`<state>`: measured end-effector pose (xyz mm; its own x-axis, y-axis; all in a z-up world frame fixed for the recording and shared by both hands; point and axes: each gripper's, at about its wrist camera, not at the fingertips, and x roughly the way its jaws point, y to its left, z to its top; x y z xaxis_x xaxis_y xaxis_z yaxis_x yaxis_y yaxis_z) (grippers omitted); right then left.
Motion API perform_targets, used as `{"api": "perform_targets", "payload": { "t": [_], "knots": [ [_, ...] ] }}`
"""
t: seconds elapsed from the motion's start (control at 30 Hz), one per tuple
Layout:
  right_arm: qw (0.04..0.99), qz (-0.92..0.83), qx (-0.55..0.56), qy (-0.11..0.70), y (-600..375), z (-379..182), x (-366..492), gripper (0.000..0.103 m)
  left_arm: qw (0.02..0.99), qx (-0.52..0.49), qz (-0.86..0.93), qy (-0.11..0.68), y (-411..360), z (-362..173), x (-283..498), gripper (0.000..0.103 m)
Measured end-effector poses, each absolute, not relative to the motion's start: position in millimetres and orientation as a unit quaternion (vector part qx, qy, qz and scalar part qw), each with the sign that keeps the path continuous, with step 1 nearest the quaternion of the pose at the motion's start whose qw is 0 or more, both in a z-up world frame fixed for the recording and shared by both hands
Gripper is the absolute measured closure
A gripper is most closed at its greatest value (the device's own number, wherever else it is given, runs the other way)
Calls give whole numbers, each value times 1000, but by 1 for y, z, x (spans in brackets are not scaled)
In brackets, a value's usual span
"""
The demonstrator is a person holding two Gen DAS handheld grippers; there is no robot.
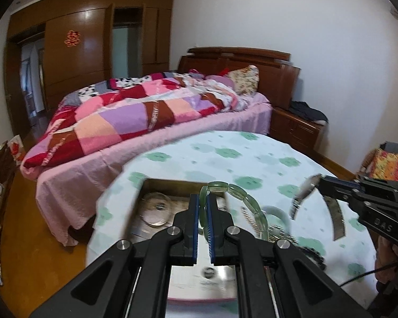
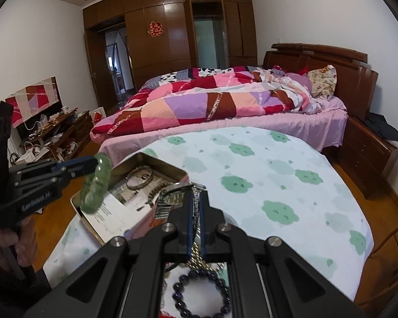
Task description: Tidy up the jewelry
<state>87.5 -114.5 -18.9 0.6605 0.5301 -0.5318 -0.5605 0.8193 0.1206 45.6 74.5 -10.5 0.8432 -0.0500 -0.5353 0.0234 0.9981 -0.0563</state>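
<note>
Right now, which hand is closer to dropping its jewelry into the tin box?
Left, probably. The left gripper holds the green bracelet at the tin box's near edge. The right gripper holds the watch just beside its far corner.

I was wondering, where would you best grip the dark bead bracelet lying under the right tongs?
Come straight down from above and pinch one side of the bead bracelet, one finger inside the ring and one outside. It appears to lie flat as an open loop, so only its thin beaded rim offers a hold. The right tongs already hold the watch, so free them first.

A bangle [image 2: 139, 177] lies in the tin [image 2: 184, 176], seemingly on papers [image 2: 114, 206].
</note>
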Motion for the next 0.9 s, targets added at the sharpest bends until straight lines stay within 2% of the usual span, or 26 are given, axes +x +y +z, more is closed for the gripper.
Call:
{"api": "perform_targets", "payload": {
  "t": [0.37, 0.9],
  "knots": [
    [901, 316, -44, 295, -71, -18, 100, 97, 955, -8, 27, 294, 110, -30, 72, 98],
    [885, 326, -74, 323, -12, -42, 115, 97, 944, -17, 30, 327, 120, -59, 96, 98]
  ]
}}
